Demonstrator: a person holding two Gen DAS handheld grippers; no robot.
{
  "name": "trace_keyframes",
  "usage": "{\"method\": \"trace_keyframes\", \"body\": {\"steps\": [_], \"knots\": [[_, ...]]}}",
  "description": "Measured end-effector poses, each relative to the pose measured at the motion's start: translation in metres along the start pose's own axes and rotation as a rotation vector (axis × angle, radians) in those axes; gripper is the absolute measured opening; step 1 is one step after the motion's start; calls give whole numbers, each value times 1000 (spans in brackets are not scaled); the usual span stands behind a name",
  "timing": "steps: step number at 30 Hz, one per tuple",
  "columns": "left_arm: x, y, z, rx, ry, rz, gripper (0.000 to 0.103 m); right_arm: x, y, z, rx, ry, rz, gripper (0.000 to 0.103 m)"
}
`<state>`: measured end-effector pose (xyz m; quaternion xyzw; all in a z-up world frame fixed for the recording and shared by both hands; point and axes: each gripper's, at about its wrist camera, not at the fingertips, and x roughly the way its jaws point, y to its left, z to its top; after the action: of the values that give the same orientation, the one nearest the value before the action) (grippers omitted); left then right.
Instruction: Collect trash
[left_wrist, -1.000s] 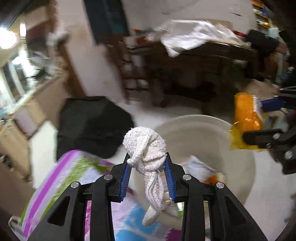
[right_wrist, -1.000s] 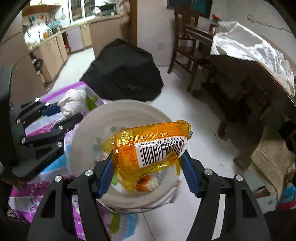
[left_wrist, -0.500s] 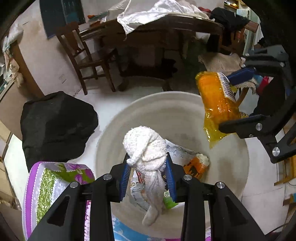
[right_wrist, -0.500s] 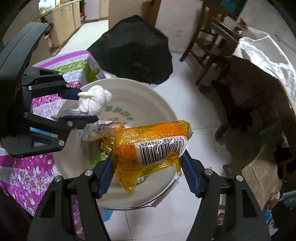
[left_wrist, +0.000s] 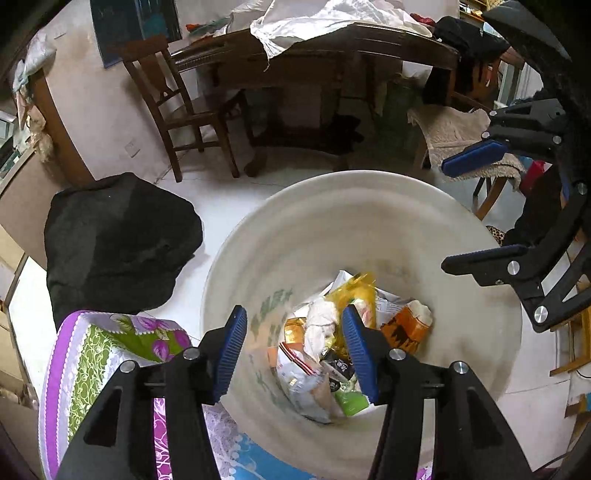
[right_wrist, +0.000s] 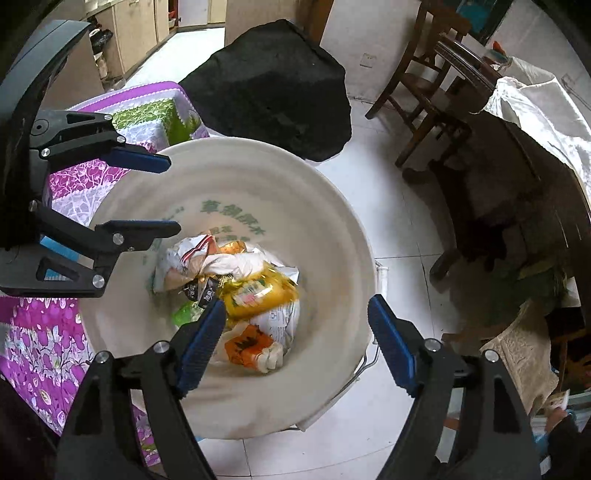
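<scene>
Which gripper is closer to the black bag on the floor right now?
Left. The left gripper hangs over the bucket rim on the black bag side; the right gripper is over the rim opposite it.

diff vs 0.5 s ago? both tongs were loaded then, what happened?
Both let go. The left tongs opened and the white rag dropped into the white bucket. The right tongs opened too, and the orange wrapper now lies on the trash inside. Both tongs hang empty over the bucket mouth. Unchanged: the bucket beside the floral cloth, the black bag behind it.
</scene>
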<state>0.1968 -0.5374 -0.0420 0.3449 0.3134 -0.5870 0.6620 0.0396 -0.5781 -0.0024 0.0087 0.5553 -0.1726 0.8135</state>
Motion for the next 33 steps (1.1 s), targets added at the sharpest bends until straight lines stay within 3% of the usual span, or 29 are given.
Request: {"method": "trace_keyframes", "body": {"steps": [7,11,12,15,17,19,24,28,30,33], "knots": [[-18,-13,-14,-14,-37,37,55,-2,11,-10,4,-4,8,76],[-39,-23,-27,-38,-95,70,55,-12,22,-20,31,-54,21,76],[-48,-27,-33,-48,-125,88,56,-17,27,-24,42,-82,21,76],[-75,-41,-51,-83,-229,113,78,-33,37,-38,102,-174,13,83],[-95,-51,-65,-112,-308,152,82,-49,44,-50,146,-249,-1,86],[-115,-57,-79,-147,-377,203,99,-69,52,-66,193,-335,-28,96],[-168,-56,-118,-332,-494,170,99,-116,63,-118,369,-537,-31,98],[-202,-70,-145,-418,-485,226,99,-149,76,-165,558,-644,-146,98],[-221,-85,-162,-410,-506,333,99,-162,86,-181,586,-661,-188,98],[-244,-105,-179,-375,-540,417,99,-182,106,-205,598,-718,-249,98]]}}
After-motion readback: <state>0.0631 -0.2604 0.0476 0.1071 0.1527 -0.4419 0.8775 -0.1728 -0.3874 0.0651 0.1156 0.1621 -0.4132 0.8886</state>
